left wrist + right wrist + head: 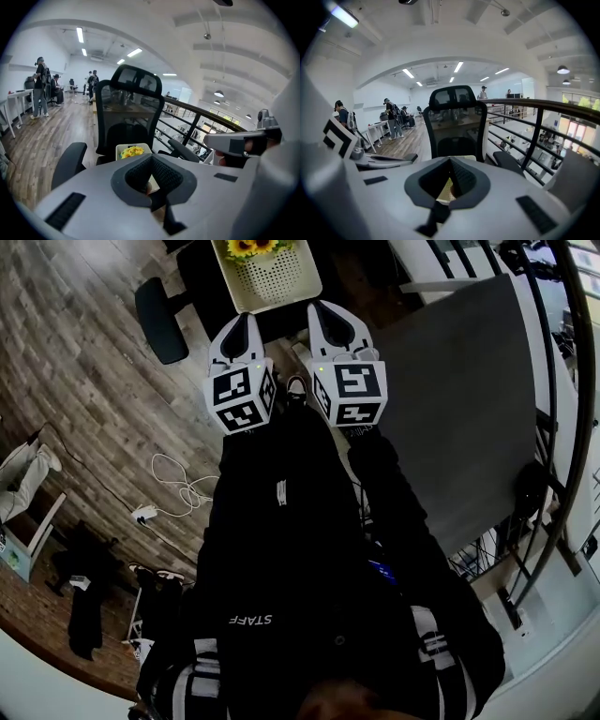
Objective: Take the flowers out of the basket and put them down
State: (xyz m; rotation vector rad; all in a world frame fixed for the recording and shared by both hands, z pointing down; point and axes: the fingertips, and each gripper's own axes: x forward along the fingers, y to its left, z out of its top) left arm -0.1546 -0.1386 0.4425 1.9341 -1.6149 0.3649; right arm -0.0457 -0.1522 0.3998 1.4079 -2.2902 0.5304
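Observation:
A cream perforated basket point(272, 277) with yellow sunflowers point(253, 247) rests on the seat of a black office chair point(161, 320) at the top of the head view. My left gripper point(242, 324) hangs just short of the basket's near rim, its jaws together and empty. Beside it, my right gripper point(328, 311) is also shut and holds nothing. In the left gripper view the flowers point(132, 151) and basket point(123, 148) show just beyond my left gripper point(150, 157). In the right gripper view the basket point(469, 158) peeks over my right gripper point(451, 160), the flowers hidden.
A grey table point(459, 399) stands to the right, with a curved black railing point(562, 427) beyond it. A white cable and power strip point(178, 488) lie on the wooden floor at the left. People point(40, 86) stand far off by desks.

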